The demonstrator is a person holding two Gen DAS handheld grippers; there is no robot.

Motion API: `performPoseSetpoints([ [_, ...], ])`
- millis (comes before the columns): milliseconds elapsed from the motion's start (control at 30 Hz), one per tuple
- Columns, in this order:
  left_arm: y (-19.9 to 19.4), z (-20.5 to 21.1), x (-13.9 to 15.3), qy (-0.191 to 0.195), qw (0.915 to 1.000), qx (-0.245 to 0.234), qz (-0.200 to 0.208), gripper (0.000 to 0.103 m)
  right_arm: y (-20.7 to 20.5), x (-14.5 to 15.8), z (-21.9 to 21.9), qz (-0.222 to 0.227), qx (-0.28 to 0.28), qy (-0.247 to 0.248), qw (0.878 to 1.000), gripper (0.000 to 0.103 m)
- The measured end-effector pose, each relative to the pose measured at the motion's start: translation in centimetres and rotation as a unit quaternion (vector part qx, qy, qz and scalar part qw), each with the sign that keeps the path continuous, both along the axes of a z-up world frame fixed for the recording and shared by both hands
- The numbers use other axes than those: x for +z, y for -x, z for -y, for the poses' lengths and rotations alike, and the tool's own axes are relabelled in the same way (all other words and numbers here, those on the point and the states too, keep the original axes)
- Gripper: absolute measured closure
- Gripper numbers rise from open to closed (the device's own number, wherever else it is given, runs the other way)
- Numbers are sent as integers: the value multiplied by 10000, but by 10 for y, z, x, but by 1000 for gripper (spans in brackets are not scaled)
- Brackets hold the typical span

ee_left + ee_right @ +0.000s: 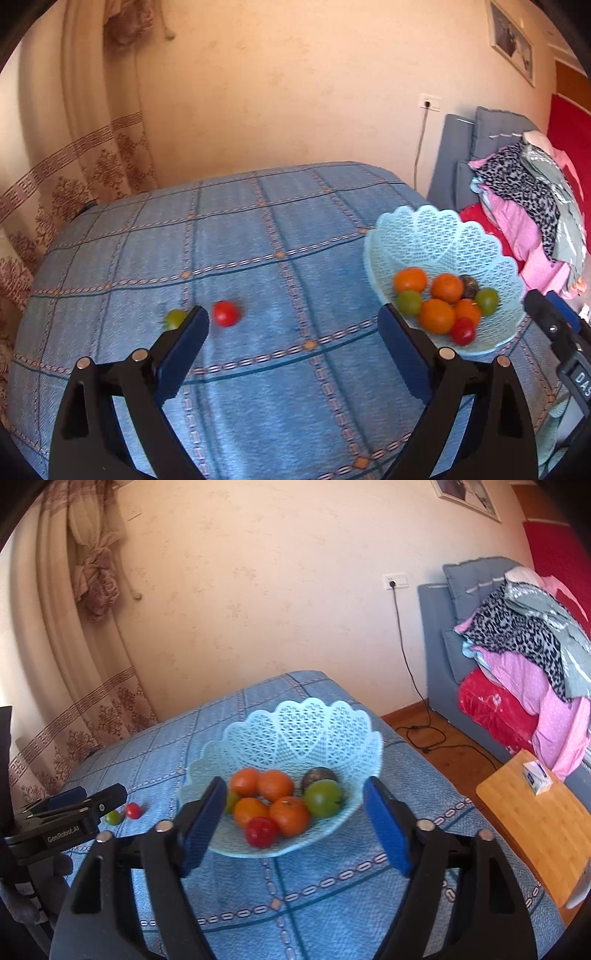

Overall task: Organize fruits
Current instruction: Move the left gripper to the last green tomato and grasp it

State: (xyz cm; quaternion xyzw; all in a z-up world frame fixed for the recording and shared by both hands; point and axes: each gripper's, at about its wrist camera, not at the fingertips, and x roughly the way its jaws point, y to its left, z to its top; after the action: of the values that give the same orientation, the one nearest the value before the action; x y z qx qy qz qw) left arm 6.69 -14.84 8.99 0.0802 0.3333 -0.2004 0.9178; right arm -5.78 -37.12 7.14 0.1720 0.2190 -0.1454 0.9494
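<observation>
Both tools seen wide, nothing held: left tool, right tool. Basket w/ fruit on desk; red tomato & green tomato left of it.

Perforated plastic basket on woven checked cloth.

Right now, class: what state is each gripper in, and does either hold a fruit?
Left gripper: open, holding nothing.
Right gripper: open, holding nothing, in front of the basket.
</observation>
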Motion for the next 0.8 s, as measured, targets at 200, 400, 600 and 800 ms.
performPoseSetpoints([
  [200, -13, -45, -7, -38, 9990, 437, -44, 11, -7, 4, -22, -44, 261, 131, 9996, 24],
  [400, -28, -85, -19, 1, 9958, 893, -220, 11, -18, 6, -48, -101, 544, 268, 9981, 24],
  [600, -42, -107, -34, -82, 9929, 1141, -340, 11, -29, 5, -72, -186, 846, 367, 9956, 24],
  [800, -55, -109, -43, -131, 9926, 1142, -392, 11, -39, 1, -93, -282, 1110, 477, 9923, 24],
])
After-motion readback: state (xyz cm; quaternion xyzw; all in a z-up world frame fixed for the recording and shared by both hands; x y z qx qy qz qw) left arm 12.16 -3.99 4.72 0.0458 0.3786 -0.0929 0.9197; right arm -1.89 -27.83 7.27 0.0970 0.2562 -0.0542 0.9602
